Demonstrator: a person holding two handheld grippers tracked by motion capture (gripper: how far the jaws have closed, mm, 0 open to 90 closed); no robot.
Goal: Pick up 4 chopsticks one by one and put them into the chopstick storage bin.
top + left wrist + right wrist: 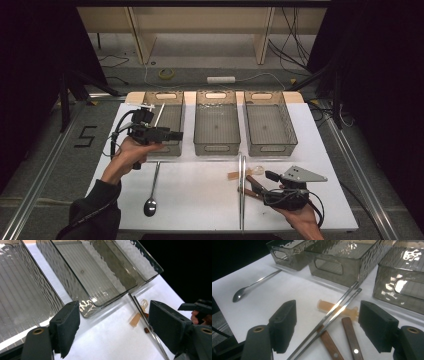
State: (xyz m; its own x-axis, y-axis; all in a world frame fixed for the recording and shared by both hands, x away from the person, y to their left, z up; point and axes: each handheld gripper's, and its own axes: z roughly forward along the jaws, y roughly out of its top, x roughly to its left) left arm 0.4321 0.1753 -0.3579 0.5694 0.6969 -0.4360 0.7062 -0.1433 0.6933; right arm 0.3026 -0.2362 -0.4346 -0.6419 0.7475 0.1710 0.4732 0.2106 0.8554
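Note:
My left gripper (175, 136) hangs open and empty above the front of the left bin (172, 97); in the left gripper view its jaws (112, 327) stand wide over bare table. A thin white stick (160, 114) leans out of that bin. My right gripper (262, 182) is open low over the table at the front right. Its jaws (327, 325) flank a pair of metal chopsticks (332, 315) and two wooden handles (352, 337) without touching them. An amber plastic piece (337, 308) lies under the chopsticks. A metal spoon (151, 197) lies at the front left.
Three smoky clear bins stand in a row at the back; the middle bin (216, 120) and right bin (270, 122) hold nothing I can see. The chopsticks (242, 190) run front to back on the white table (200, 195).

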